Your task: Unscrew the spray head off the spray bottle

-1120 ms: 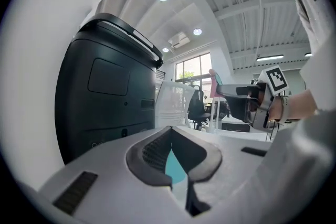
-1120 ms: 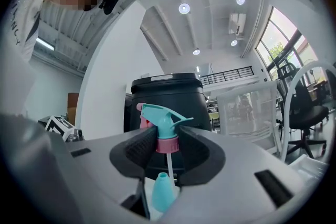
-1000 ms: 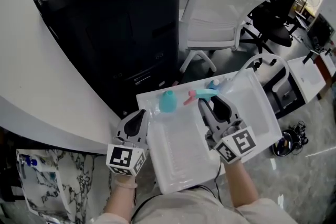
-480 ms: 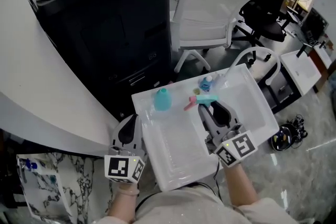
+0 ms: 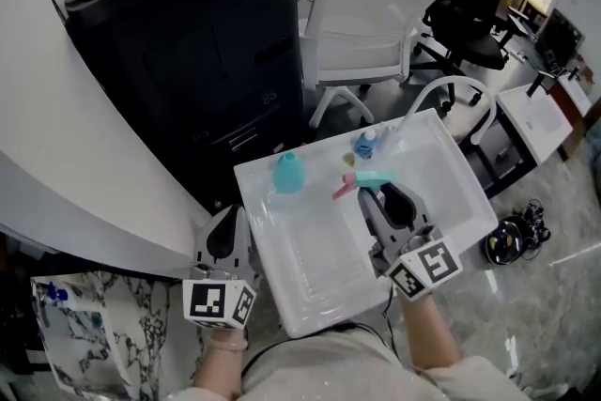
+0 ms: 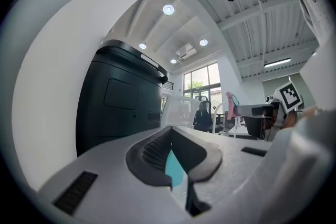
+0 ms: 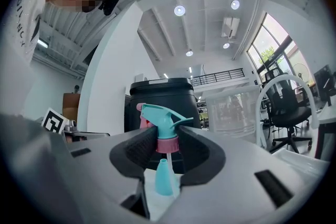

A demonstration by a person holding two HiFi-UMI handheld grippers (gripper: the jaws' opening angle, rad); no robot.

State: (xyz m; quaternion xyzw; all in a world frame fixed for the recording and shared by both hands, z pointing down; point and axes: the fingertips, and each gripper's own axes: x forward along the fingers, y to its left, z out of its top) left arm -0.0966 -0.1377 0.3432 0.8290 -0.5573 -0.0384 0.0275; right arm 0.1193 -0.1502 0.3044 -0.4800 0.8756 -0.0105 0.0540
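Leftmost, the left tongs (image 5: 230, 221) sit just beside the left rim of the white tray (image 5: 315, 263), jaws pressed together with nothing between them. Further right, the teal spray bottle (image 5: 287, 174) stands upright in the tray near its far edge. Next along, apart from the bottle, the teal-and-pink spray head (image 5: 362, 180) is off it, its thin tube hanging free. The right tongs (image 5: 376, 197) are clamped on its pink collar. A small blue item (image 5: 365, 145) lies by the far rim.

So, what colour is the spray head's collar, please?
The spray head's collar is pink, clearest in right gripper view.
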